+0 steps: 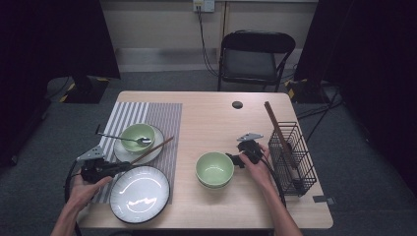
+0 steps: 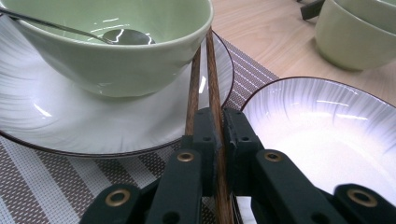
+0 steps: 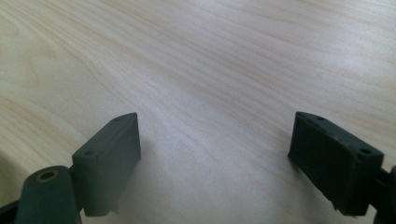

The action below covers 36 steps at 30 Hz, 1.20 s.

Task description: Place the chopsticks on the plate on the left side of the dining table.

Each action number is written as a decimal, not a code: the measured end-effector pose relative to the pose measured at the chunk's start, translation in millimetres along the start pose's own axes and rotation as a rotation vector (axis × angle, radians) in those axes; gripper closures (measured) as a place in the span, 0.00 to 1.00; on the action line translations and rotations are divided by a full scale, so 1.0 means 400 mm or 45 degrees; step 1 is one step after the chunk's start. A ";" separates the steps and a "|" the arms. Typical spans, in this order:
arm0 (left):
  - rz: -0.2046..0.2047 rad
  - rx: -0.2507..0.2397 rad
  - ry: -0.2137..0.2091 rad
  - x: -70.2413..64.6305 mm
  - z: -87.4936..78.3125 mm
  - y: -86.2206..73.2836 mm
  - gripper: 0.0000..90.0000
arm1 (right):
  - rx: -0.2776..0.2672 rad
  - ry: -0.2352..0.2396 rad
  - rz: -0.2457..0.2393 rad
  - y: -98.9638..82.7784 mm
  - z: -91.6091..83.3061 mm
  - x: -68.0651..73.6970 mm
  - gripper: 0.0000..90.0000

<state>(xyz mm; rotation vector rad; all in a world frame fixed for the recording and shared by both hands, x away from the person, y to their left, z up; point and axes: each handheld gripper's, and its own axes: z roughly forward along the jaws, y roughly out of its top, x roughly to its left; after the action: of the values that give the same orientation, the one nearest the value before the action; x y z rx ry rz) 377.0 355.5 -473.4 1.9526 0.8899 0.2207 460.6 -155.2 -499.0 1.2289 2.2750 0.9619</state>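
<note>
Left gripper view: my left gripper clamps the chopsticks near the table's left edge; my right gripper gapes empty.

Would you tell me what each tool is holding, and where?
The left tool clamps the chopsticks near their lower end; the right tool is open, holding nothing.

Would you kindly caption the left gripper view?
Left claw shut on chopsticks leaning against a green bowl.
</note>
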 end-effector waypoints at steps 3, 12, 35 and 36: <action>0.008 0.011 0.013 0.001 0.001 0.000 0.94 | -0.015 -0.003 0.006 -0.004 0.000 0.001 0.17; 0.007 0.010 0.023 0.000 0.010 0.002 0.93 | -0.022 -0.008 0.009 -0.005 0.001 0.003 0.17; -0.042 -0.075 -0.041 -0.016 0.009 0.039 0.99 | -0.022 -0.009 0.011 -0.005 0.001 0.003 0.16; -0.036 -0.065 -0.048 -0.020 0.014 0.043 1.00 | -0.022 -0.008 0.011 -0.005 0.001 0.003 0.16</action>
<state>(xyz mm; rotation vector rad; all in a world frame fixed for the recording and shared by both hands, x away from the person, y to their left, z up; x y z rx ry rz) 382.6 341.3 -460.6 1.8899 0.8787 0.1874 459.0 -154.7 -500.8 1.2336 2.2535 0.9770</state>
